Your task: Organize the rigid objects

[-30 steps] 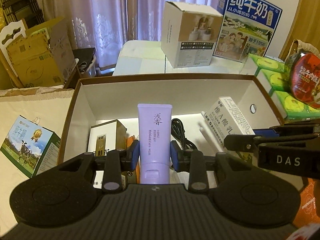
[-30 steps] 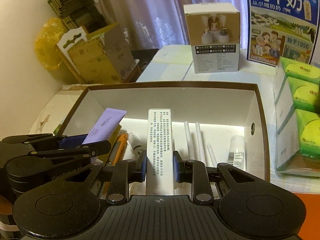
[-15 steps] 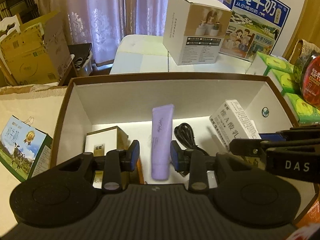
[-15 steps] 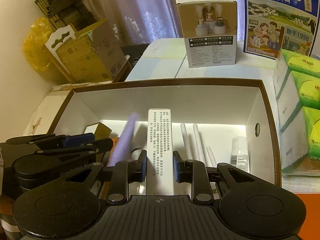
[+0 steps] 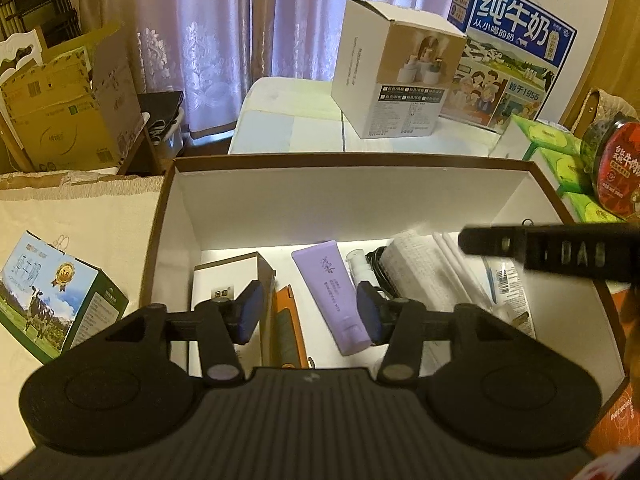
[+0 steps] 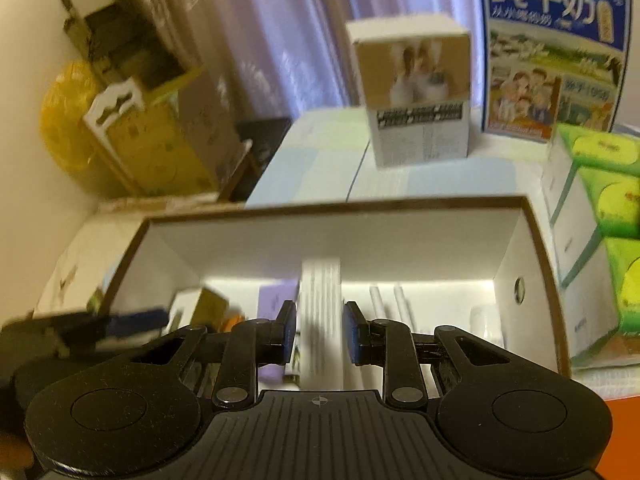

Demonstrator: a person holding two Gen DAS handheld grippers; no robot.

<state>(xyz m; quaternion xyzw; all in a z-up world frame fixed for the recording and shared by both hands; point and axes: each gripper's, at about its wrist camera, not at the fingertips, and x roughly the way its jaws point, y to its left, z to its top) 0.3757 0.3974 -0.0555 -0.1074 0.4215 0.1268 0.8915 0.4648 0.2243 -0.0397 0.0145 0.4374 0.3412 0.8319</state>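
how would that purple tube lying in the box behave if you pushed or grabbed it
The purple tube lies flat with a wide crimped end, so a push would probably slide it rather than roll it. It looks like soft plastic, likely to give under the fingers. Its cap end, nearer the camera, seems stiffer and a safer grip. The left gripper is open above it.

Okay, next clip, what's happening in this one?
A person with a gripper in each hand is sorting small items into a white-lined box. The left gripper is open, and the purple tube lies loose on the box floor below it. The right gripper looks slightly open around a slim white carton; that view is blurred, so contact is uncertain. A gold-and-white box, an orange cutter and a black cable also lie inside.
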